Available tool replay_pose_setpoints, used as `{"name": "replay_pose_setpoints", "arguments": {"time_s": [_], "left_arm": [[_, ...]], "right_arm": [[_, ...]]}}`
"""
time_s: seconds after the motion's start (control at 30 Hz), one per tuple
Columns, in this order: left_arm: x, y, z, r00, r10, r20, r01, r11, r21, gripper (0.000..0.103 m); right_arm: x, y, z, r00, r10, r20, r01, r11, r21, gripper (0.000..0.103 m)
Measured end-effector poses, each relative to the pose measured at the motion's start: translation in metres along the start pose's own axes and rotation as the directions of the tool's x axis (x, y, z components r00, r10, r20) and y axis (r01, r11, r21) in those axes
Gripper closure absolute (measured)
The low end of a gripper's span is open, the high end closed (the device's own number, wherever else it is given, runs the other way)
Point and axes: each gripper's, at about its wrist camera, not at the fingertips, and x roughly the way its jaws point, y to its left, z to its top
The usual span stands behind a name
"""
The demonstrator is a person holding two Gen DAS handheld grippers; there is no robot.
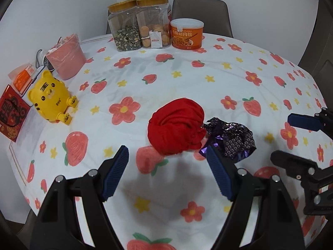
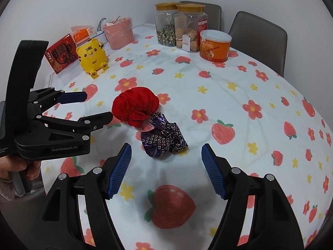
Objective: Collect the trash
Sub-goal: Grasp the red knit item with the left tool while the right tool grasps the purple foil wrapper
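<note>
A crumpled red cloth pouch [image 1: 177,126] lies mid-table, touching a crumpled purple foil wrapper [image 1: 231,138] on its right. Both also show in the right wrist view, the pouch [image 2: 135,106] and the wrapper [image 2: 164,138]. My left gripper [image 1: 168,166] is open, just short of the pouch, its right finger beside the wrapper. My right gripper [image 2: 166,166] is open, just short of the wrapper. The left gripper [image 2: 91,107] also shows in the right view, left of the pouch. A pink bin [image 1: 65,59] lined with a plastic bag stands at the far left.
A yellow tiger toy [image 1: 51,96], a red box [image 1: 11,112] and an orange packet [image 1: 24,77] sit at the left. Two clear jars [image 1: 139,25] and an orange tin [image 1: 186,34] stand at the back. Grey chairs [image 2: 258,35] surround the floral tablecloth [image 1: 187,77].
</note>
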Motion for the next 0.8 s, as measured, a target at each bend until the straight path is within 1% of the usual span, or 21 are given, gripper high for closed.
{"name": "replay_pose_setpoints", "arguments": {"time_s": [0.17, 0.2, 0.3, 0.37, 0.47, 0.53, 0.57, 0.6, 0.63, 0.67, 0.7, 0.8], "left_arm": [[0.032, -0.002, 0.004, 1.0, 0.0, -0.019, 0.001, 0.999, 0.037, 0.026], [0.036, -0.003, 0.004, 1.0, -0.006, -0.021, 0.007, 0.999, 0.043, 0.028], [0.047, -0.003, 0.003, 0.999, -0.018, -0.038, 0.02, 0.998, 0.059, 0.04], [0.052, -0.002, 0.003, 0.998, -0.037, -0.042, 0.04, 0.998, 0.053, 0.043], [0.053, -0.003, 0.005, 0.998, -0.046, -0.036, 0.048, 0.997, 0.065, 0.048], [0.053, -0.003, 0.007, 0.998, -0.048, -0.03, 0.05, 0.996, 0.074, 0.055], [0.053, -0.003, 0.007, 0.998, -0.051, -0.028, 0.053, 0.996, 0.075, 0.057], [0.052, -0.003, 0.008, 0.998, -0.056, -0.028, 0.058, 0.995, 0.076, 0.061], [0.051, -0.002, 0.008, 0.998, -0.06, -0.025, 0.061, 0.995, 0.074, 0.065], [0.05, 0.0, 0.008, 0.998, -0.064, -0.022, 0.065, 0.996, 0.068, 0.066], [0.049, 0.001, 0.008, 0.998, -0.067, -0.021, 0.068, 0.996, 0.06, 0.069], [0.045, 0.002, 0.008, 0.997, -0.07, -0.019, 0.07, 0.996, 0.047, 0.071]], "right_arm": [[0.039, -0.003, 0.004, 0.999, -0.006, -0.053, 0.005, 1.0, -0.002, 0.036], [0.044, -0.003, 0.004, 0.998, -0.008, -0.061, 0.008, 1.0, -0.004, 0.036], [0.059, -0.005, 0.005, 0.997, -0.01, -0.081, 0.009, 1.0, -0.007, 0.036], [0.066, -0.006, 0.006, 0.996, -0.01, -0.094, 0.009, 1.0, -0.008, 0.036], [0.076, -0.007, 0.006, 0.993, 0.002, -0.12, -0.004, 1.0, -0.009, 0.036], [0.08, -0.007, 0.004, 0.99, 0.009, -0.138, -0.011, 1.0, -0.012, 0.044], [0.082, -0.007, 0.003, 0.989, 0.011, -0.15, -0.013, 1.0, -0.014, 0.063], [0.083, -0.007, 0.002, 0.987, 0.015, -0.158, -0.017, 1.0, -0.012, 0.075], [0.082, -0.008, 0.002, 0.987, 0.019, -0.158, -0.02, 1.0, -0.01, 0.079], [0.081, -0.007, 0.001, 0.987, 0.013, -0.159, -0.016, 1.0, -0.016, 0.086], [0.08, -0.006, 0.001, 0.988, 0.008, -0.156, -0.012, 1.0, -0.023, 0.089], [0.071, -0.006, -0.001, 0.991, -0.001, -0.136, -0.003, 1.0, -0.03, 0.092]]}}
